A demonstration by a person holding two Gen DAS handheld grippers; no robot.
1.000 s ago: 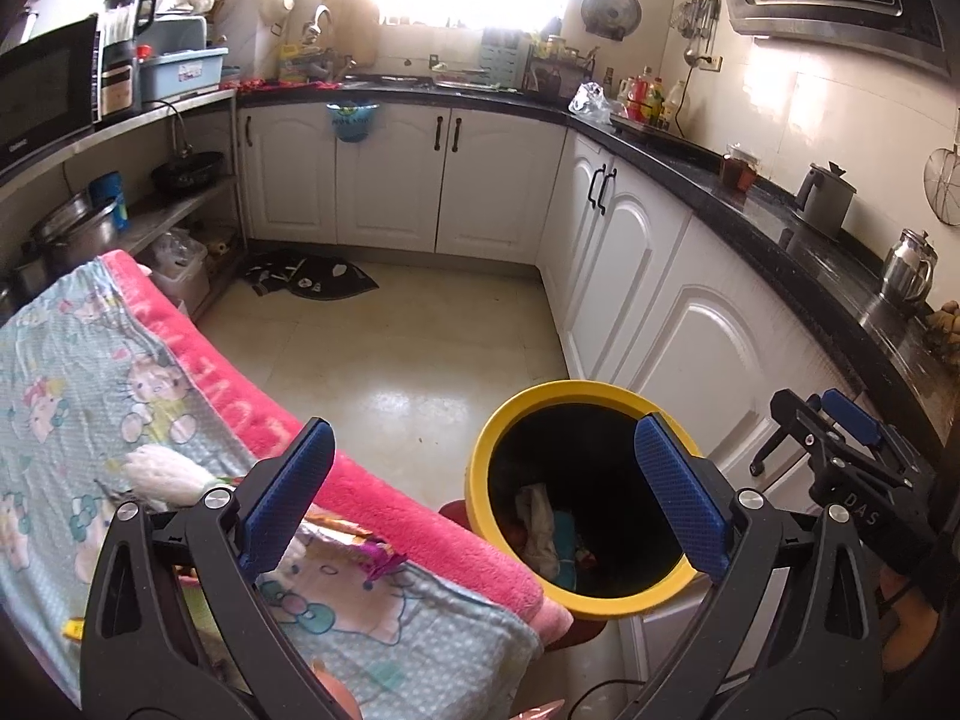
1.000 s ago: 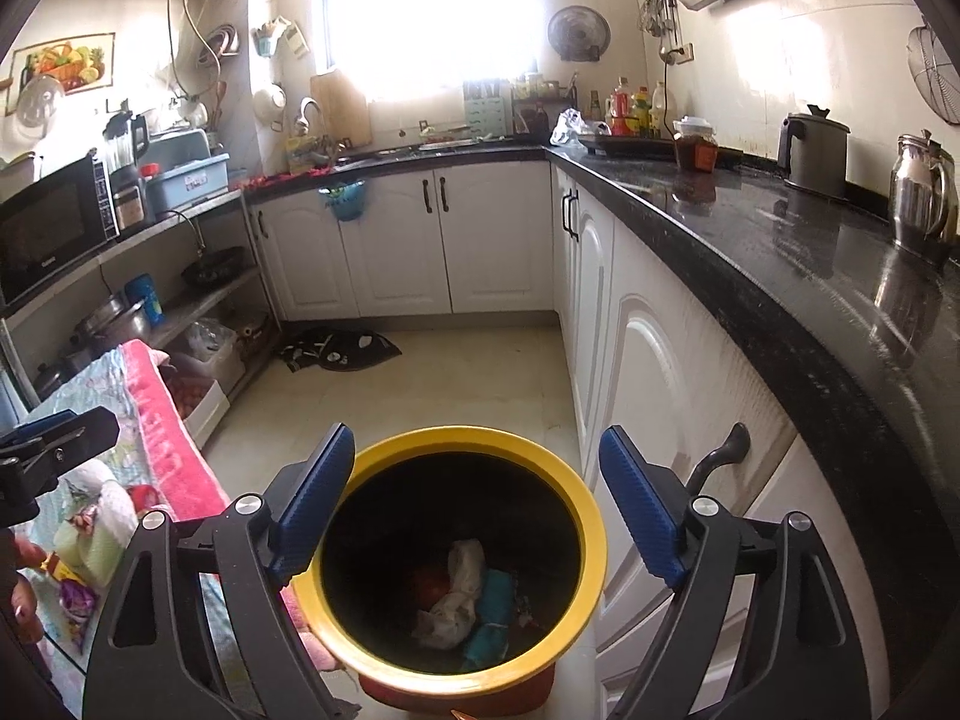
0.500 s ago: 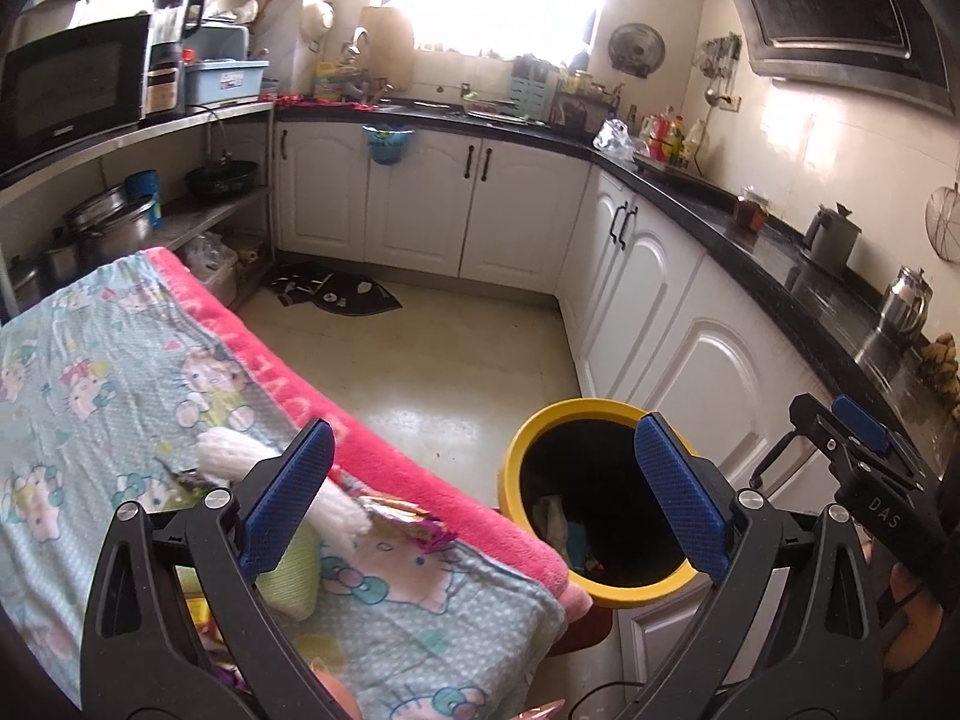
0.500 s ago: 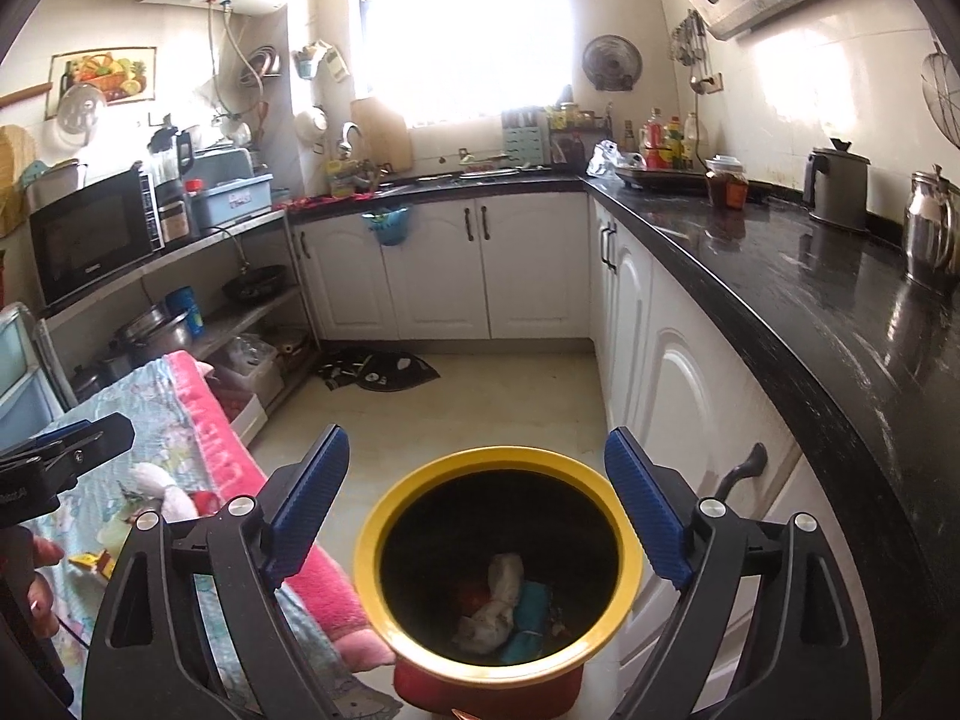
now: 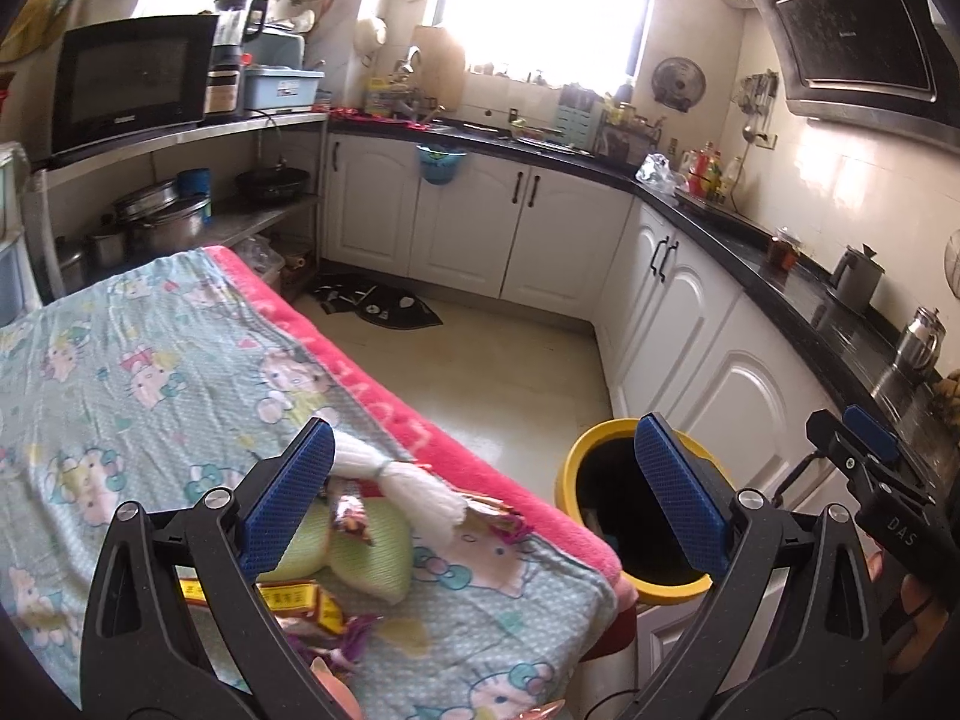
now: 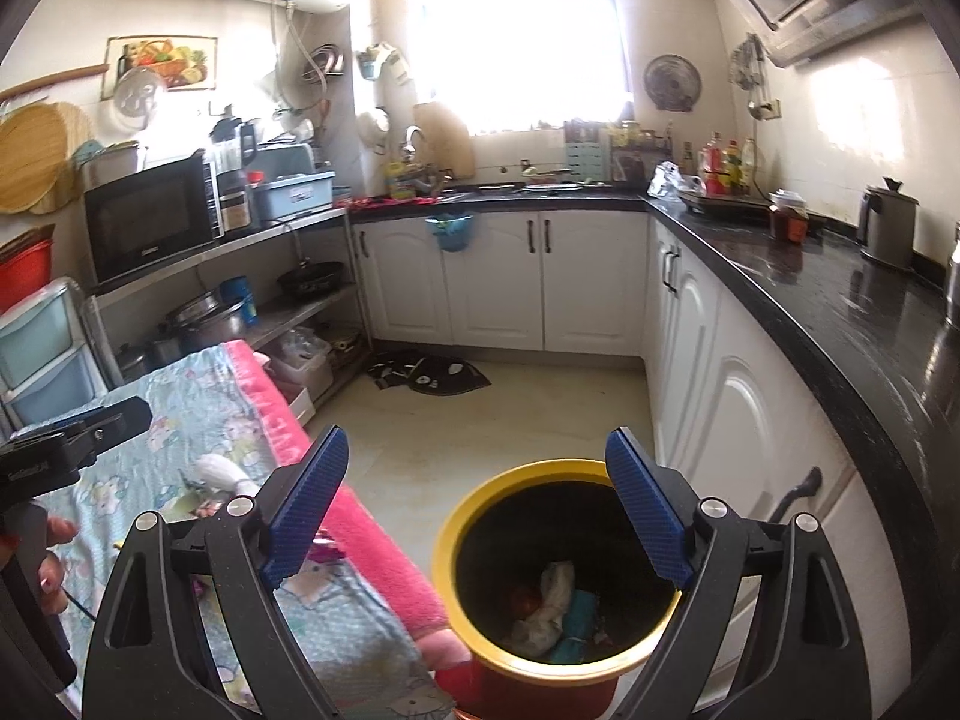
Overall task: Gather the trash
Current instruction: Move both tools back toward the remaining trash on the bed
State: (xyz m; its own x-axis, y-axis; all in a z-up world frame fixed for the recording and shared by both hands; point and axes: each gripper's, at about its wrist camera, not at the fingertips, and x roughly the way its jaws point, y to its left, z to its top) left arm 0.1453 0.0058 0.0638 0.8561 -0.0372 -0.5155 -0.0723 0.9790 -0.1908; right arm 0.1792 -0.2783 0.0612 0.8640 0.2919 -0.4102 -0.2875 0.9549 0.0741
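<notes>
A yellow-rimmed bin stands on the floor beside the table, with crumpled trash in its bottom. On the Hello Kitty cloth lie a white wad, a green sponge-like pad, shiny wrappers and a yellow packet. My left gripper is open and empty above the table's near corner, over this trash. My right gripper is open and empty above the bin.
White cabinets under a black counter run along the right and back. Shelves with pots and a microwave stand at the left. A dark mat lies on the floor.
Both grippers have risen and pulled back. The left one has swung left from the bin toward the trash on the table. Both stay open.
</notes>
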